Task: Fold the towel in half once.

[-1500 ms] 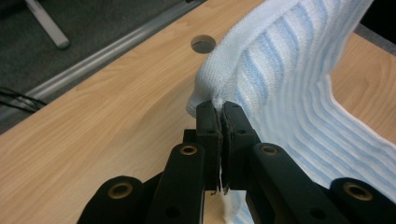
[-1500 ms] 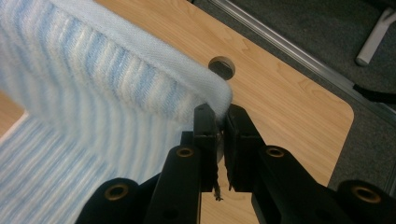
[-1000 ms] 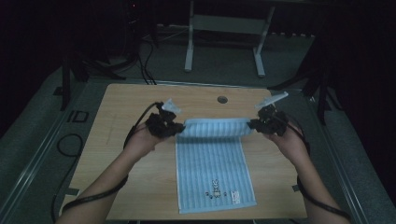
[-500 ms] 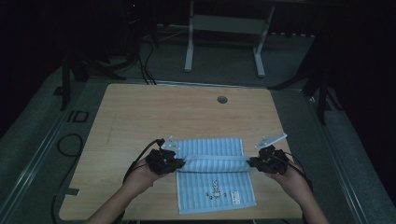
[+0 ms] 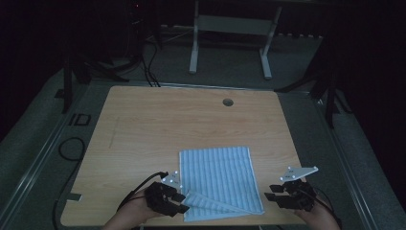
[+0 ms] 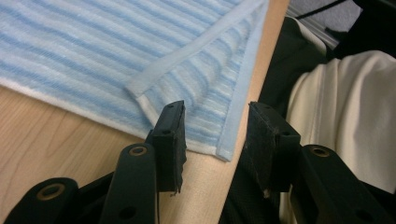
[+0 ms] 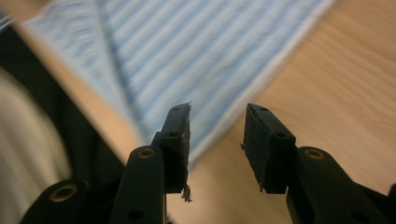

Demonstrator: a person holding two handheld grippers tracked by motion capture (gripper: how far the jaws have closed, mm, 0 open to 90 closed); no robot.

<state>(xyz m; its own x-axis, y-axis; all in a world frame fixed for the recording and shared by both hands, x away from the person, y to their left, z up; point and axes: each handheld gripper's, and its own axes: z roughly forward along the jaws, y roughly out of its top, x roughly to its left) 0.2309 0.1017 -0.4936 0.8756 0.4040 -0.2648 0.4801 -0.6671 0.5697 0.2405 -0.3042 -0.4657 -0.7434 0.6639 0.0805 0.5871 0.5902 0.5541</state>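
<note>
Near the front edge of the pale wooden desk (image 5: pixel 143 124) lies the light-blue striped terry towel (image 5: pixel 218 170), folded in half, one corner askew. Both left tongs (image 5: pixel 181 201) and right tongs (image 5: pixel 274 194) have just been opening and stand apart, empty. Soft, limp and light, it seems best pinched at hemmed corners.

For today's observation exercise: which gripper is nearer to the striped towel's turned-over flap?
Left. The left gripper sits right at the towel's near left corner, beside the flap, jaws open. The right gripper is off the towel's right edge, apart from it.
</note>
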